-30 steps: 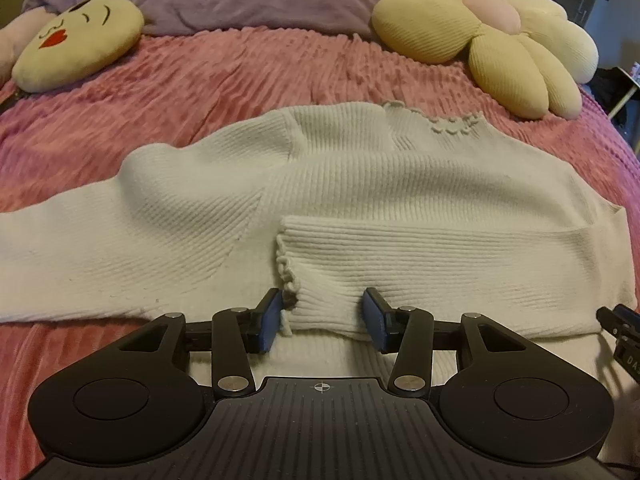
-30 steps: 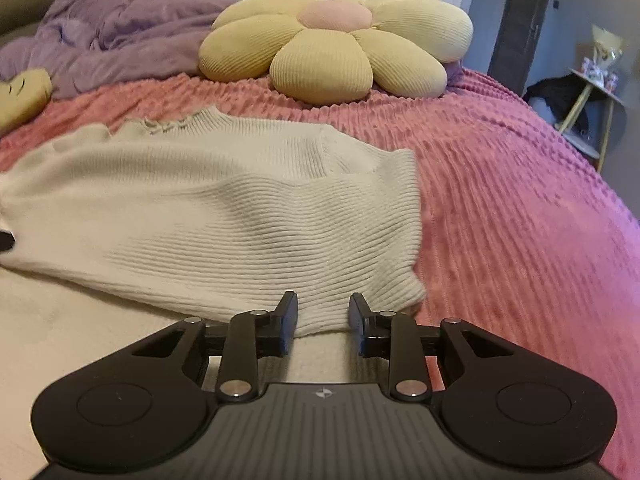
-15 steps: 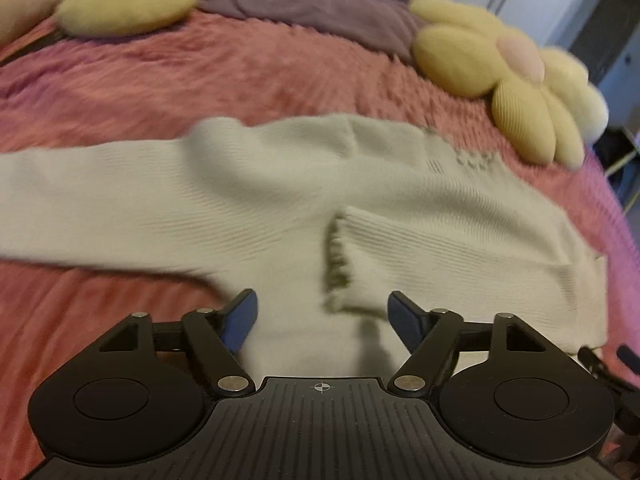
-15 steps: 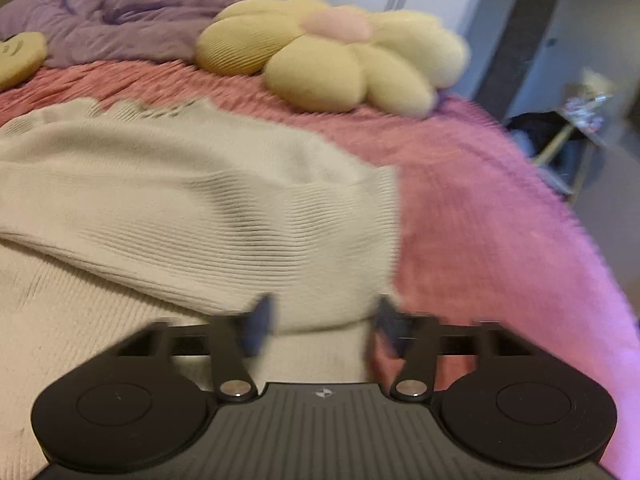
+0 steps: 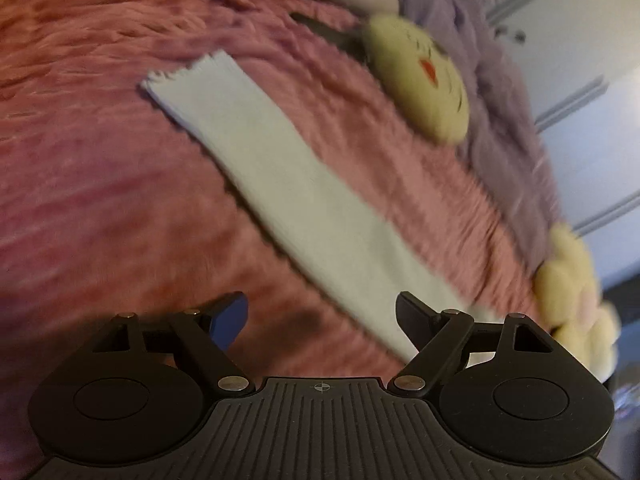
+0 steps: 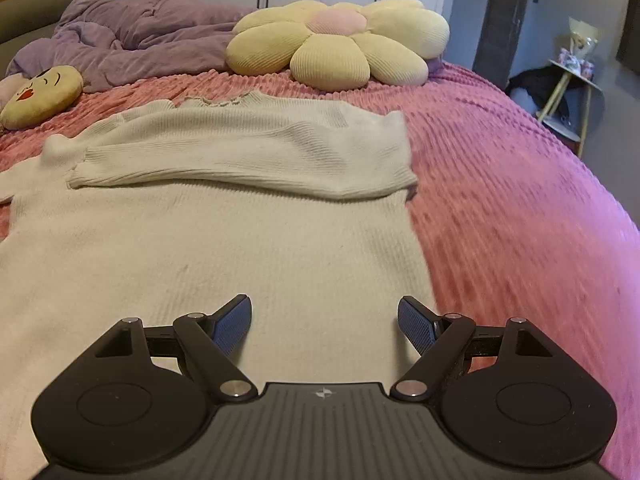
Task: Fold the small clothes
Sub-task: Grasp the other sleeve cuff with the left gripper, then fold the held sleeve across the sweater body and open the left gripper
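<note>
Folding the cream ribbed-knit sweater [image 6: 224, 248], flat on the pink bed [image 6: 520, 200], needs its outstretched sleeve [image 5: 280, 184] pinched at the cuff; both left gripper [image 5: 322, 316] and right gripper [image 6: 325, 322] have fingers apart, empty.

Black tongs [image 6: 324, 320], blue ribbed pads [image 6: 416, 326], silver screws.

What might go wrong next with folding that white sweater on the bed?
The unfolded sleeve lies stretched across the fuzzy pink blanket; dragging it may bunch it. The folded sleeve rests loosely on the sweater and might slip. Both tools, left and right, are open, holding nothing.
</note>
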Motion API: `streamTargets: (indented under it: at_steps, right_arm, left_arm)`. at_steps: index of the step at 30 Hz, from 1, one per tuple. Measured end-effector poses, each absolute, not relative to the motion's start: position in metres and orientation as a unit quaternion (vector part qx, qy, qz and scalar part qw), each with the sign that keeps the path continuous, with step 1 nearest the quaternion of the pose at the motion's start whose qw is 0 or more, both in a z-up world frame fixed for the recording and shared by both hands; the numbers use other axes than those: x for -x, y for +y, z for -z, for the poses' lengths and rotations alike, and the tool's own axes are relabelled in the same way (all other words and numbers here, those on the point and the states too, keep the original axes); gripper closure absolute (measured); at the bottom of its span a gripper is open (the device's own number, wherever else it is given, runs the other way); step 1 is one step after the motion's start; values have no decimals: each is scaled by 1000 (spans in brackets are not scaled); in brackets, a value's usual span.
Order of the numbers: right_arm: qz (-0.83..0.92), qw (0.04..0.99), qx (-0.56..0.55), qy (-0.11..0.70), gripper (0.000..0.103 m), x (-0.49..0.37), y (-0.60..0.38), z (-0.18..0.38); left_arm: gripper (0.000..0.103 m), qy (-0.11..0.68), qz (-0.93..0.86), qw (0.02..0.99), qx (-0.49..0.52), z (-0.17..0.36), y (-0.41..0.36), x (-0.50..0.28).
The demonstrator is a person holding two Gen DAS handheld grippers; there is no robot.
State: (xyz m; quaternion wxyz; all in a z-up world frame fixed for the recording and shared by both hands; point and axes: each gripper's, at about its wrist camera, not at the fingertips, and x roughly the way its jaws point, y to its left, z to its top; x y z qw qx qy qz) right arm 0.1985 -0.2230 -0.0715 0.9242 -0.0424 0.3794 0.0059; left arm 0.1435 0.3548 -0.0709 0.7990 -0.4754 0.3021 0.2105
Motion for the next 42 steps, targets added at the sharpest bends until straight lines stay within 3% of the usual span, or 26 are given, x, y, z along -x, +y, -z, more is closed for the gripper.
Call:
streamTargets:
  at_steps: [9, 17, 19, 36, 42]
  right_arm:
    - [-10, 920, 49, 389, 22, -207, -196, 64]
    - [-6, 916, 48, 397, 22, -207, -197, 68]
    - [-2, 917, 48, 395, 22, -207, -199, 67]
    - [-6, 922, 44, 386, 22, -205, -200, 60]
    - [-16, 921, 47, 387, 22, -201, -200, 62]
  left_arm:
    - [33, 262, -183, 773, 549, 99, 389, -160]
    - [71, 254, -191, 749, 581, 113, 411, -154]
    - [91, 256, -195, 747, 582, 115, 415, -148]
    - [90, 179, -216, 713, 643, 124, 449, -128]
    - [94, 215, -215, 783, 542, 78, 433, -141]
